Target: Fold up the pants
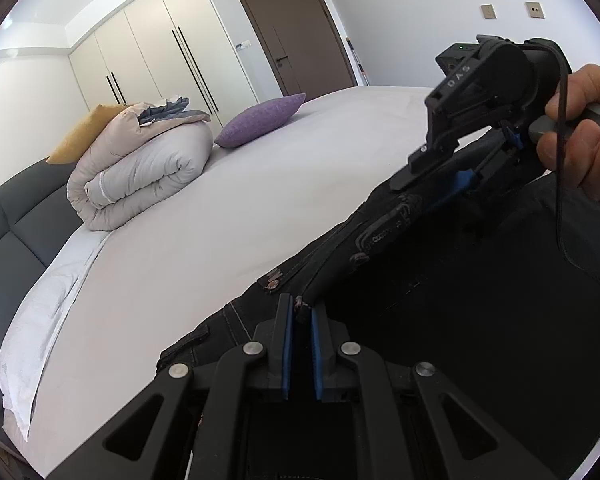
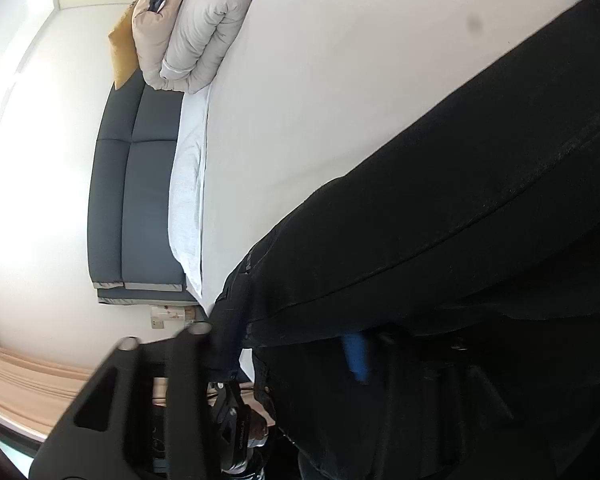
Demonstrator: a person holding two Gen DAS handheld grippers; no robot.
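Note:
Black pants lie on the white bed, waistband toward the cameras. My left gripper is shut on the waistband edge, its blue pads pinching a fold of cloth. My right gripper shows in the left wrist view, held in a hand, its fingers clamped on the waistband farther along. In the right wrist view the pants drape over that gripper; one blue pad shows under the cloth and the fingertips are hidden.
A rolled beige duvet and a purple pillow lie at the bed's head end. A grey padded headboard runs along the left. White wardrobes and a brown door stand behind.

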